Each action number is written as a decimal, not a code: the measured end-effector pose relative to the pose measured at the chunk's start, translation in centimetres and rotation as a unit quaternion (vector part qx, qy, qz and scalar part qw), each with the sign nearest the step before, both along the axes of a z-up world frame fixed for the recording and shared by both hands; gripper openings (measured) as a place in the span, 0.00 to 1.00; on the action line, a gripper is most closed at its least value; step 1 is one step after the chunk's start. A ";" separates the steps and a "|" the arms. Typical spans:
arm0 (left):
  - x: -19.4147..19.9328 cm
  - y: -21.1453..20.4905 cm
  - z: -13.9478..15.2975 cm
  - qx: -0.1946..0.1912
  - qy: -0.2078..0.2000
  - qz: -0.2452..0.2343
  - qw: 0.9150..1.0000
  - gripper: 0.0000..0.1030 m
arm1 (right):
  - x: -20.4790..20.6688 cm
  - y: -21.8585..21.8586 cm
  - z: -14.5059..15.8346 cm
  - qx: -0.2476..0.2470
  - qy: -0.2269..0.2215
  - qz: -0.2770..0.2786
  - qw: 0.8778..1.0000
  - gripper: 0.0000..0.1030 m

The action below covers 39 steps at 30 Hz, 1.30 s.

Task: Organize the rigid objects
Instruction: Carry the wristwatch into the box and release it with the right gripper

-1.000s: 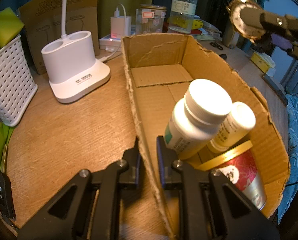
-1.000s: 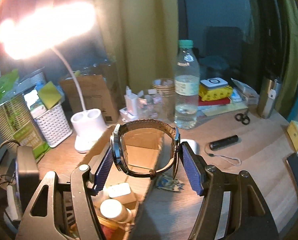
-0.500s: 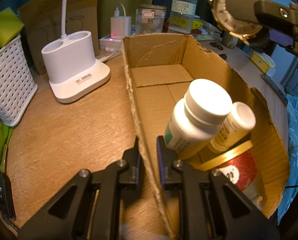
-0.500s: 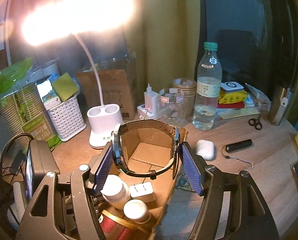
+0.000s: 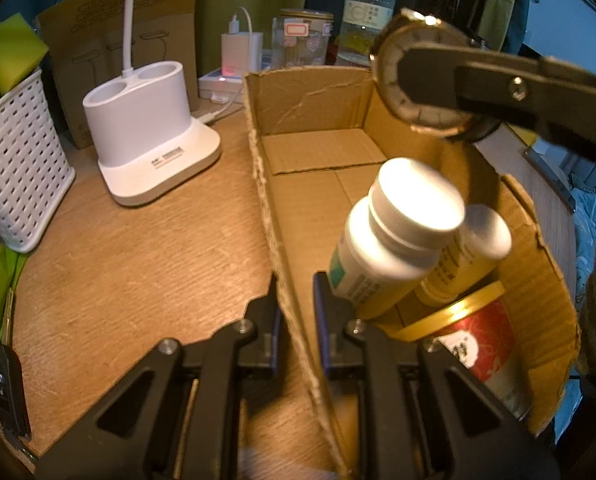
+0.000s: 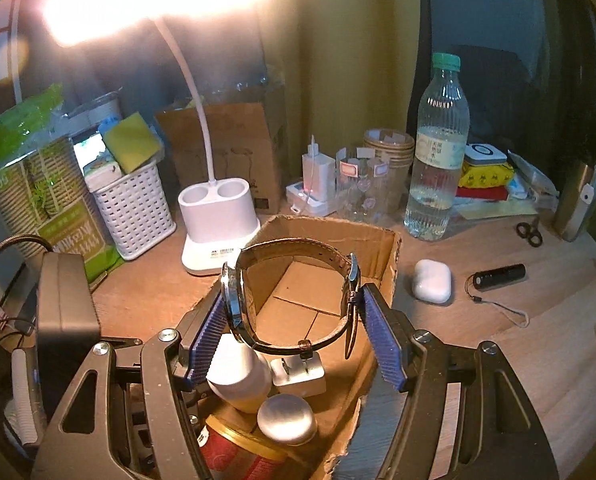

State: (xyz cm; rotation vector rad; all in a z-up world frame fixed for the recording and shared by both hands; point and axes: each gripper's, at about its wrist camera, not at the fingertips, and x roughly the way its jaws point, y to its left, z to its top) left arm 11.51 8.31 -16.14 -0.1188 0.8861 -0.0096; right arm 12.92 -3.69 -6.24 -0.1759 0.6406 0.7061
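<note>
Holding watch in right jaws over box, left jaws pinching its wall, bottles already inside, earbud case and torch left out.

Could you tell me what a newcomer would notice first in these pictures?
Probably the wristwatch clamped in the right gripper, hanging above the open cardboard box. Next, the left gripper pinching the box's near wall, and the glaring desk lamp behind it.
</note>
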 end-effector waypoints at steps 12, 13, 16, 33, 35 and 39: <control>0.0 0.0 0.0 0.000 0.000 0.000 1.000 0.15 | 0.9 0.0 -0.9 -0.005 0.020 -0.004 1.000 0.68; 0.0 0.0 0.0 0.000 0.000 0.000 1.000 0.15 | 0.9 -0.1 -0.9 -0.005 0.021 -0.005 1.000 0.68; 0.0 0.0 0.0 0.000 0.000 0.000 1.000 0.15 | 0.9 0.0 -0.9 -0.007 0.023 -0.006 1.000 0.68; -0.1 -0.2 0.0 0.000 0.000 0.000 1.000 0.15 | 0.8 -1.0 0.1 0.013 0.019 -0.014 1.000 0.73; -0.2 -0.2 0.0 0.000 0.000 0.000 1.000 0.15 | 0.9 -1.4 0.2 0.016 0.020 -0.019 0.999 0.73; -0.2 -0.3 0.0 0.000 0.000 0.000 1.000 0.15 | 0.8 -2.1 0.7 0.022 0.014 -0.027 0.999 0.73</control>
